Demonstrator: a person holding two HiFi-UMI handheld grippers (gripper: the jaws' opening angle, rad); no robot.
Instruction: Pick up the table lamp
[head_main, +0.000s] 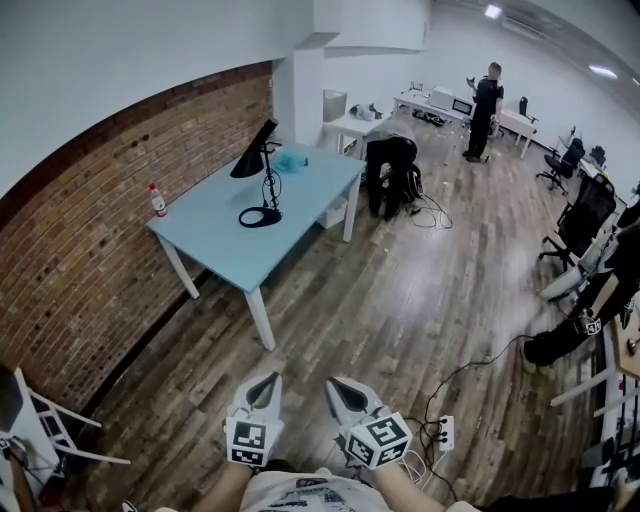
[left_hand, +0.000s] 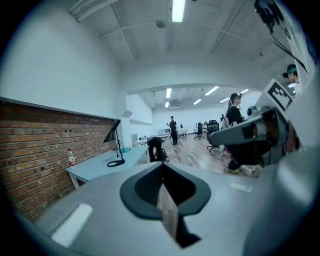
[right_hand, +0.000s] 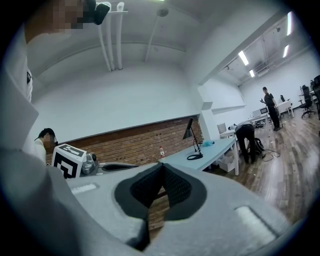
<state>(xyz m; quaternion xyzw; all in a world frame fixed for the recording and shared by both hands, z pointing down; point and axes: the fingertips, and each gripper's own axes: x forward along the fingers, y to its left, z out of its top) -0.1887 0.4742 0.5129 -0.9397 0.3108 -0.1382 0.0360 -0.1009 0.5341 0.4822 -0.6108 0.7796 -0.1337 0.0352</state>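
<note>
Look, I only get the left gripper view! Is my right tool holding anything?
Observer: No. The right tool has its jaws together, with nothing between them.
Operator: Is anything down by my feet?
Observer: Yes, a white power strip lies just right of the right tool.
Operator: And on my other side?
Observer: What looks like a white chair stands by the brick wall, off to the left of the left tool.

The blue table (head_main: 222, 240) bears a black table lamp (head_main: 253, 161), a bottle (head_main: 157, 200) and a teal bundle (head_main: 290, 161).
</note>
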